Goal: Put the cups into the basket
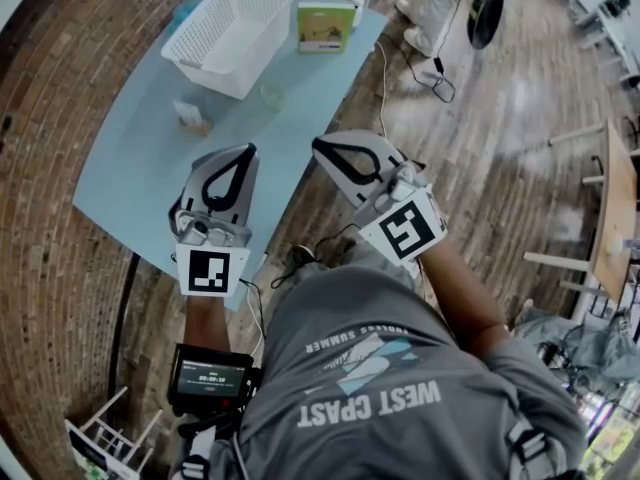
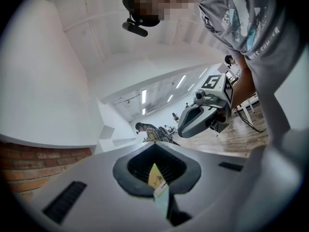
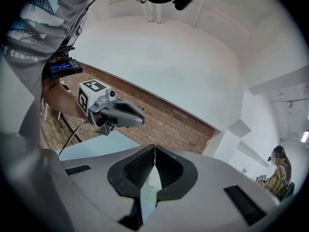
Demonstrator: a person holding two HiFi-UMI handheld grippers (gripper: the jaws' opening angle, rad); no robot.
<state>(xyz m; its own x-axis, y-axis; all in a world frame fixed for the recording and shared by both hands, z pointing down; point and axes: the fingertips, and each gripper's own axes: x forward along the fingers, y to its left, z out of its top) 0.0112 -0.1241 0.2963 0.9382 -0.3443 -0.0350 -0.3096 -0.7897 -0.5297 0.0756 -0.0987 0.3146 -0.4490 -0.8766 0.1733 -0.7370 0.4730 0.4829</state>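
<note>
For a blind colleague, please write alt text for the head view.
From above, a person holds the left gripper and right gripper, both shut and empty, at the near edge of a blue table. Beyond stand a white basket and a clear cup.

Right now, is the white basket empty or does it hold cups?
Empty: the white basket shows only bare mesh inside; a clear cup stands outside, beside it.

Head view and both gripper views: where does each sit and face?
Head view: head-mounted, steeply down on table, basket, left gripper, right gripper, shirt.
Left gripper view: on that gripper, along its jaws toward right gripper; torso above.
Right gripper view: likewise, toward left gripper, brick wall; arm at left.
Shared: each gripper view shows the other gripper.
</note>
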